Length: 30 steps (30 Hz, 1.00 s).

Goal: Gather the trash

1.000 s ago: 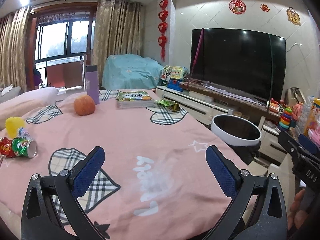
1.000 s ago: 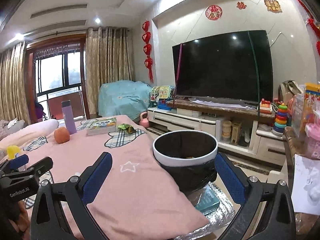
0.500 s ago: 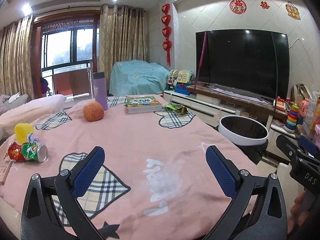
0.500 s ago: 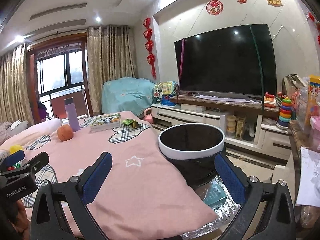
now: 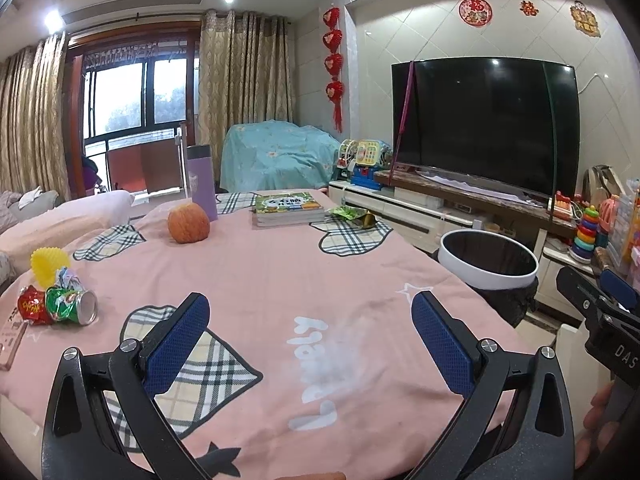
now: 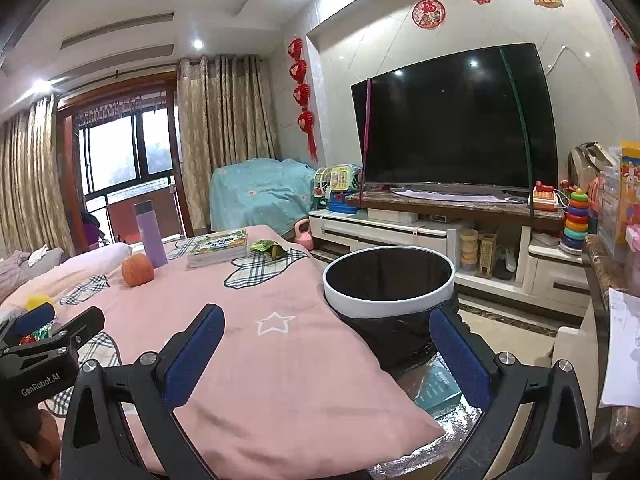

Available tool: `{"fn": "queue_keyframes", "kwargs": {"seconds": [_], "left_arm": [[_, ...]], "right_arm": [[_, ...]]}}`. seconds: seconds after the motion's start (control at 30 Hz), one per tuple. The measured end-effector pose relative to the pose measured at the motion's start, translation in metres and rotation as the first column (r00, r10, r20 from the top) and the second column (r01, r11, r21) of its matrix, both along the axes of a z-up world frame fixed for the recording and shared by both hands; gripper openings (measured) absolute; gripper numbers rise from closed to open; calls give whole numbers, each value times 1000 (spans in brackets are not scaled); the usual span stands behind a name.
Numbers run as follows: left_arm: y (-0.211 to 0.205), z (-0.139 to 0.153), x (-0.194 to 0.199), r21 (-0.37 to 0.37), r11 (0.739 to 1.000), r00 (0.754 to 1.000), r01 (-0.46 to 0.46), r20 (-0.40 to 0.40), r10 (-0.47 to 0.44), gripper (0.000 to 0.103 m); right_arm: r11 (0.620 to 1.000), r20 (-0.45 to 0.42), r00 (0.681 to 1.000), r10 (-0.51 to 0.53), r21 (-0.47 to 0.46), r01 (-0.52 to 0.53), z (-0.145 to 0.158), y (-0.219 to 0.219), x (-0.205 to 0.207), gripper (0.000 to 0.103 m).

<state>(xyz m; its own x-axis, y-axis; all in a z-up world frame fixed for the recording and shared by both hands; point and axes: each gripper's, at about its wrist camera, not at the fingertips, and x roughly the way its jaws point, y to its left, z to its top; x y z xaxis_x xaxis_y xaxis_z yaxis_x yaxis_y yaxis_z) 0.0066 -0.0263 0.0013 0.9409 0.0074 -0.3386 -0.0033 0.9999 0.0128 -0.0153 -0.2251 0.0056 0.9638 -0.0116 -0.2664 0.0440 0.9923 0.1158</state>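
Observation:
A crushed green can and a red wrapper lie at the left edge of the pink tablecloth, beside a yellow paper cup. A green snack wrapper lies at the far side near the books. The white-rimmed black bin stands off the table's right edge. My left gripper is open above the near cloth, holding nothing. My right gripper is open too, empty, between the cloth's corner and the bin.
An orange fruit, a purple flask and a stack of books sit at the far side of the table. A TV on a low cabinet, toys and a covered chair line the room behind. A green box lies beneath the bin.
Both cameras have risen and tilted back a little, so the table and bin sit lower in view. Both grippers stay open and empty.

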Motion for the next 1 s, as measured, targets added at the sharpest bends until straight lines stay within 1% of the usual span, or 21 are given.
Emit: {"fn": "queue_keyframes", "kwargs": {"seconds": [0.4, 0.63, 1.0], "left_arm": [[-5, 1, -4, 7, 999, 999, 35, 16, -35, 103], [-8, 1, -4, 14, 999, 999, 37, 13, -37, 103], [-10, 1, -5, 21, 999, 999, 36, 23, -37, 103]], "right_arm": [[1000, 6, 1000, -2, -4, 2, 2, 0, -1, 103], [1000, 16, 1000, -2, -15, 3, 5, 1, -4, 103], [1000, 16, 1000, 0, -5, 0, 5, -1, -3, 103]]}}
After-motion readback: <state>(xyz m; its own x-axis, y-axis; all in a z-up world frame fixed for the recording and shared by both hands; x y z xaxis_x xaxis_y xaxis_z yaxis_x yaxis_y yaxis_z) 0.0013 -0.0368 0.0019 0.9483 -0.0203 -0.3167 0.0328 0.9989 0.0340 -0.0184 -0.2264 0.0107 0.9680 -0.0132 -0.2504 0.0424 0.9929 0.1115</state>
